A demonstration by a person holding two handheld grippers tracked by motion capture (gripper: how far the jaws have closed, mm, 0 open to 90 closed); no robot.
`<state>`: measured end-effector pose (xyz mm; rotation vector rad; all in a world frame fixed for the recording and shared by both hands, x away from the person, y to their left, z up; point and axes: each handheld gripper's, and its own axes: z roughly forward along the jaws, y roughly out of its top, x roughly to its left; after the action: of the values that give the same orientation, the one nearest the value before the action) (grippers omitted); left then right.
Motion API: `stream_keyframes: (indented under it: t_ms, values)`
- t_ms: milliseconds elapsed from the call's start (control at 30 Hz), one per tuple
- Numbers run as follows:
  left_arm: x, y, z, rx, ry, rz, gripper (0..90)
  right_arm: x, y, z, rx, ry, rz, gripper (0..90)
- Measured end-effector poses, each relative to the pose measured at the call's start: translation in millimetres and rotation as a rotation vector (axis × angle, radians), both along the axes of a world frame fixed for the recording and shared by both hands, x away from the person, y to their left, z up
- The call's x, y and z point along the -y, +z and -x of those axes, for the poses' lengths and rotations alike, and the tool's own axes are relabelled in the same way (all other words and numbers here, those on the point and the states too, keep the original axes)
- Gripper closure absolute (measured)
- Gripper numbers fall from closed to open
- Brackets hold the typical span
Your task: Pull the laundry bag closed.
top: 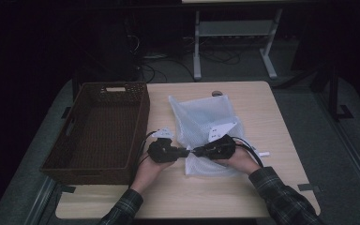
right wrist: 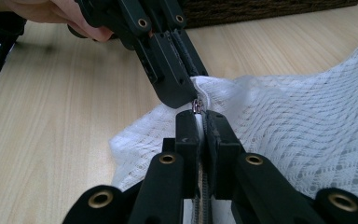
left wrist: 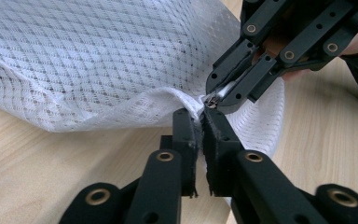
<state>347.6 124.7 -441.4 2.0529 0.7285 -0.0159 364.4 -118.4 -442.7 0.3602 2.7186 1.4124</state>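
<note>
My left hand-held gripper (left wrist: 198, 122) is clamped on the near edge of the white mesh bag (top: 201, 123), which lies mid-worktop (top: 272, 122) right of the wicker basket (top: 82, 161). My right hand-held gripper (right wrist: 199, 122) is closed on the zipper line, just behind the zipper pull (right wrist: 196, 106). A jerk could make the smooth mesh slip free or the zipper snag. The basket looks empty; the bag's contents I cannot tell.

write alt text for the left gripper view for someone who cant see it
The left gripper, jaws shut, pinches the edge of a white mesh bag lying on a light wooden table. The right gripper comes in from the upper right, clamped on the same edge at a small metal zipper pull.
</note>
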Motion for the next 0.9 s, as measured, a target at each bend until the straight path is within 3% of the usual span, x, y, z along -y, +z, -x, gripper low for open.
stream_keyframes:
  t_ms: [167,267,467,667,900]
  values:
    - [-0.2,0.3,2.7,0.023,-0.01,-0.011,86.3,-0.5,-0.1,0.3,-0.006,-0.002,0.003,82.0]
    - [-1.5,1.3,5.1,0.037,-0.004,-0.013,86.6,2.7,4.0,2.5,-0.01,-0.019,0.005,74.4]
    - [-6.5,-0.2,7.5,0.041,0.004,-0.007,86.6,16.1,10.4,11.6,-0.067,-0.042,0.001,65.6]
    - [-8.3,-0.9,12.4,0.059,-0.001,-0.016,86.6,25.2,2.9,25.5,-0.089,-0.053,0.006,76.0]
    - [-11.3,1.2,16.9,0.073,-0.016,0.006,86.6,15.9,-6.5,20.7,-0.135,-0.043,0.029,76.6]
